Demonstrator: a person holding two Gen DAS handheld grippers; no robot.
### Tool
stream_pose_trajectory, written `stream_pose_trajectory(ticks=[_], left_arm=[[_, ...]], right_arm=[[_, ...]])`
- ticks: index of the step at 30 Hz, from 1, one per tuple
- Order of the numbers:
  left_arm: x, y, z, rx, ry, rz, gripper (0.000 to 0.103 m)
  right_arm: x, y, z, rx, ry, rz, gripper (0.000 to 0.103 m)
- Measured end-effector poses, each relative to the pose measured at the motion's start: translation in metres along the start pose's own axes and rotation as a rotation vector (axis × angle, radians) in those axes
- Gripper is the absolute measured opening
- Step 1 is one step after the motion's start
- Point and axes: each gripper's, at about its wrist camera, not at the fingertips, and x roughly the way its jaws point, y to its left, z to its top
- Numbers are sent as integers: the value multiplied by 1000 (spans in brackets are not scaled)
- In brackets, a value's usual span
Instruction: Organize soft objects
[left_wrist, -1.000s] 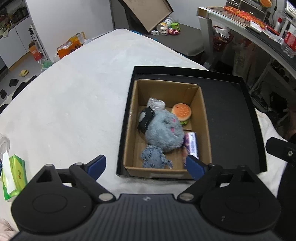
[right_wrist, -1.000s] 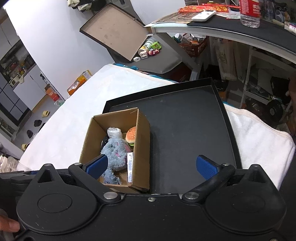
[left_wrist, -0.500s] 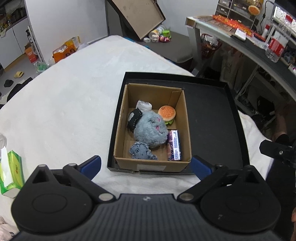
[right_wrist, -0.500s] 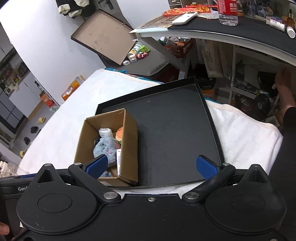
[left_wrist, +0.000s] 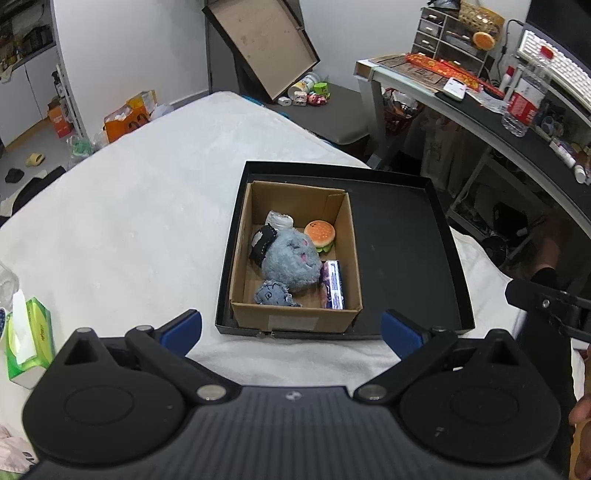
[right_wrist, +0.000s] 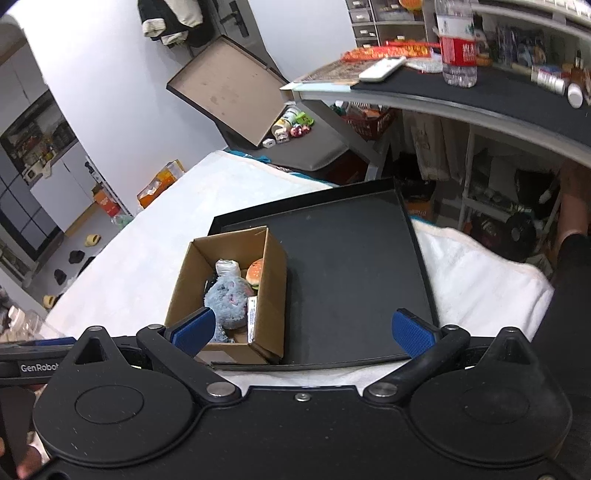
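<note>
A cardboard box (left_wrist: 291, 319) (right_wrist: 271, 299) stands in the left half of a black tray (left_wrist: 402, 258) (right_wrist: 351, 266) on a white-covered table. In it lie a grey plush toy (left_wrist: 291, 260) (right_wrist: 229, 299), a burger toy (left_wrist: 320, 232) (right_wrist: 255, 272), a small denim plush (left_wrist: 273, 294), a black-and-white piece (left_wrist: 263, 242), a white roll (left_wrist: 279, 220) (right_wrist: 227, 267) and a purple packet (left_wrist: 332, 284). My left gripper (left_wrist: 291, 328) is open and empty, above and short of the box's near wall. My right gripper (right_wrist: 303, 328) is open and empty, over the tray's near edge.
A green tissue box (left_wrist: 27, 341) lies at the table's left edge. A desk (left_wrist: 517, 125) (right_wrist: 480, 96) with a water bottle (right_wrist: 458, 44) stands to the right. An open flat carton (left_wrist: 258, 44) leans behind the table. The right gripper's body (left_wrist: 546, 302) shows at the right.
Both grippers have pulled back and up from the box, which looks smaller and farther now. The things in the box have not moved. Both stay open.
</note>
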Motion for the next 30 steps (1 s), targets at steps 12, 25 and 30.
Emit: stream_pose_trajectory(ticks=[12, 25, 30], left_arm=[[-47, 8, -12, 11, -77, 2, 102], [-87, 13, -28, 43, -143, -11, 102], [-97, 14, -36, 49, -164, -8, 102]], right_arm=[[-43, 15, -8, -48, -60, 0, 103], [-79, 25, -20, -80, -113, -24, 103], [-94, 32, -26, -97, -120, -22, 103]])
